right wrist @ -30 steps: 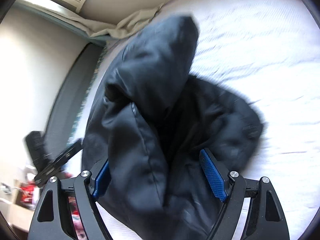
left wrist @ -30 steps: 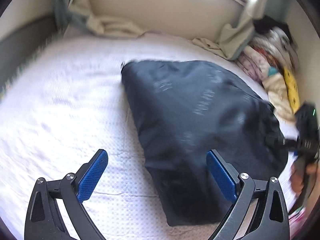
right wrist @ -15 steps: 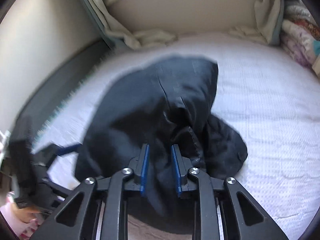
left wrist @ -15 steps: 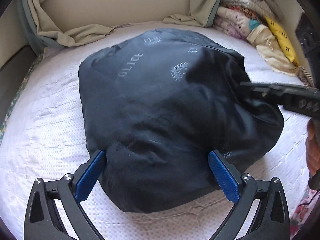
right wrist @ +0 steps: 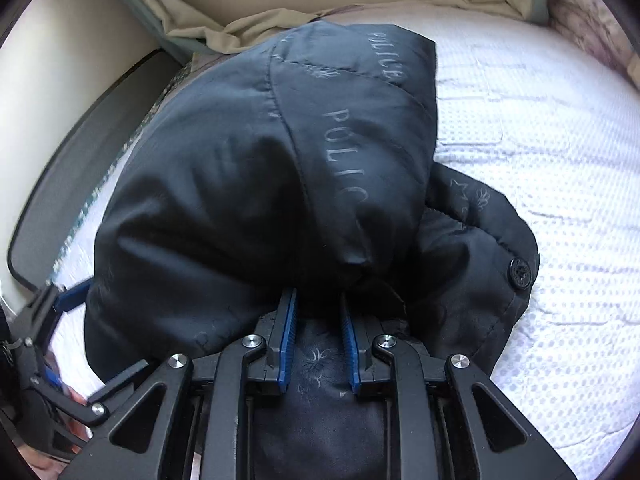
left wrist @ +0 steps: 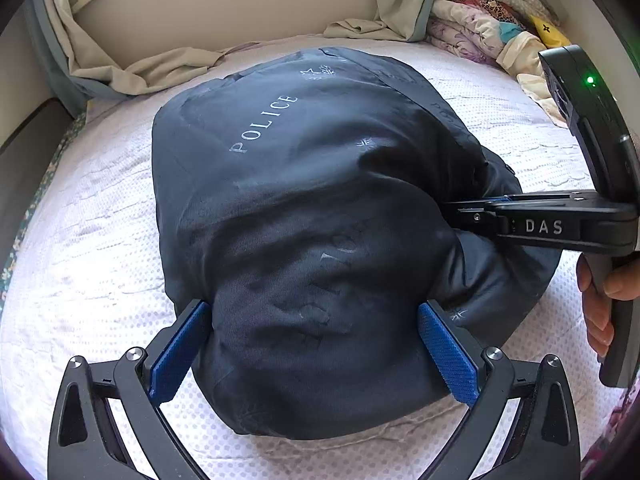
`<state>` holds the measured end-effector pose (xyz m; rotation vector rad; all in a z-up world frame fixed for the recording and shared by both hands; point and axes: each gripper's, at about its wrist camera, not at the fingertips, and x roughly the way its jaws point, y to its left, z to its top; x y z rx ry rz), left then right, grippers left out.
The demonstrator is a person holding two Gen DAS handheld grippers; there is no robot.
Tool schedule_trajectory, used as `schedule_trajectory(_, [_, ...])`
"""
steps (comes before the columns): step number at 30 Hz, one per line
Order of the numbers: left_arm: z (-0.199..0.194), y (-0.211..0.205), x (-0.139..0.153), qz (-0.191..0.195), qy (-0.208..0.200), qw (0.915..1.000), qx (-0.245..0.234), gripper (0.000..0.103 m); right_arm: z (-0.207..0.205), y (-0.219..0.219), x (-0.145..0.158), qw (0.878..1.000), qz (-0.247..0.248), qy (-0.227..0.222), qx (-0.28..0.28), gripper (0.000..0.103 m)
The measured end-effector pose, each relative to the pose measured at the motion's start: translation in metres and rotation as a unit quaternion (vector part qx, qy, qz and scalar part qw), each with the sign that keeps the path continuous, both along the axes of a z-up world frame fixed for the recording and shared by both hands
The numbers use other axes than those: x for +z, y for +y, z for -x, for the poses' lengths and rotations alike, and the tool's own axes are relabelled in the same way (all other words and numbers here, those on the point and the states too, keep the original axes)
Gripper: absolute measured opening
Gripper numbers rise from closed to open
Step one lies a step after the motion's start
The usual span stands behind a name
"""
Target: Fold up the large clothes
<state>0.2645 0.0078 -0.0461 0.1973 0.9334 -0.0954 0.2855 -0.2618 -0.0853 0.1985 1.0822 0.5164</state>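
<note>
The dark jacket (left wrist: 304, 216) lies bunched in the middle of the frame on the white bed (left wrist: 92, 248). The left tool (left wrist: 312, 344) is wide open, with the jacket's near end between its blue pads. The right tool (right wrist: 318, 312) is nearly closed and pinches a fold of the jacket.

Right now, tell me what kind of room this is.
Most likely a bedroom: a white textured bedspread covers a mattress, folded blankets are stacked in the corner, and a dark jacket lies on the bed.
</note>
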Motion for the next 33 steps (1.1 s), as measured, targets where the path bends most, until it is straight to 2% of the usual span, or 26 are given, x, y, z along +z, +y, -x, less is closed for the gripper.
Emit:
schedule_trajectory(3, [0.000, 0.001, 0.002, 0.005, -0.001, 1.0000, 0.004, 0.103, 0.001, -0.007, 0.004, 1.000, -0.006, 0.008, -0.010, 0.018])
schedule_trajectory(5, [0.000, 0.003, 0.005, 0.010, -0.001, 0.9999, 0.007, 0.103, 0.005, -0.009, 0.012, 1.000, -0.006, 0.006, -0.015, 0.023])
schedule_trajectory(7, [0.002, 0.005, 0.007, 0.016, -0.001, 0.9998, 0.011, 0.103, 0.010, -0.011, 0.025, 1.000, -0.013, -0.002, -0.019, 0.045])
schedule_trajectory(9, [0.004, 0.008, 0.012, 0.022, -0.001, 0.9996, 0.018, 0.103, 0.021, -0.014, 0.041, 0.999, -0.014, -0.024, -0.026, 0.063])
schedule_trajectory(13, [0.014, 0.010, 0.023, 0.027, -0.003, 0.9992, 0.029, 0.103, 0.044, -0.017, 0.077, 0.997, -0.003, -0.073, -0.031, 0.076])
schedule_trajectory(17, [0.035, 0.007, 0.035, -0.006, -0.026, 0.9987, 0.043, 0.103, 0.079, -0.027, 0.103, 0.994, -0.003, -0.106, -0.027, 0.087])
schedule_trajectory(19, [0.045, 0.005, 0.040, -0.020, -0.037, 0.9980, 0.048, 0.103, 0.095, -0.027, 0.112, 0.993, 0.003, -0.115, -0.030, 0.098])
schedule_trajectory(21, [0.061, 0.004, 0.047, -0.023, -0.051, 0.9970, 0.055, 0.103, 0.113, -0.026, 0.115, 0.992, 0.013, -0.125, -0.032, 0.103])
schedule_trajectory(26, [0.093, 0.006, 0.054, -0.005, -0.059, 0.9952, 0.077, 0.103, 0.156, -0.009, 0.110, 0.986, 0.072, -0.148, -0.041, 0.103])
schedule_trajectory(31, [0.120, 0.009, 0.051, -0.026, -0.075, 0.9908, 0.109, 0.103, 0.186, -0.005, 0.094, 0.985, 0.096, -0.132, -0.062, 0.103])
schedule_trajectory(33, [0.130, 0.013, 0.051, -0.022, -0.084, 0.9886, 0.123, 0.103, 0.191, -0.006, 0.086, 0.986, 0.093, -0.124, -0.065, 0.103])
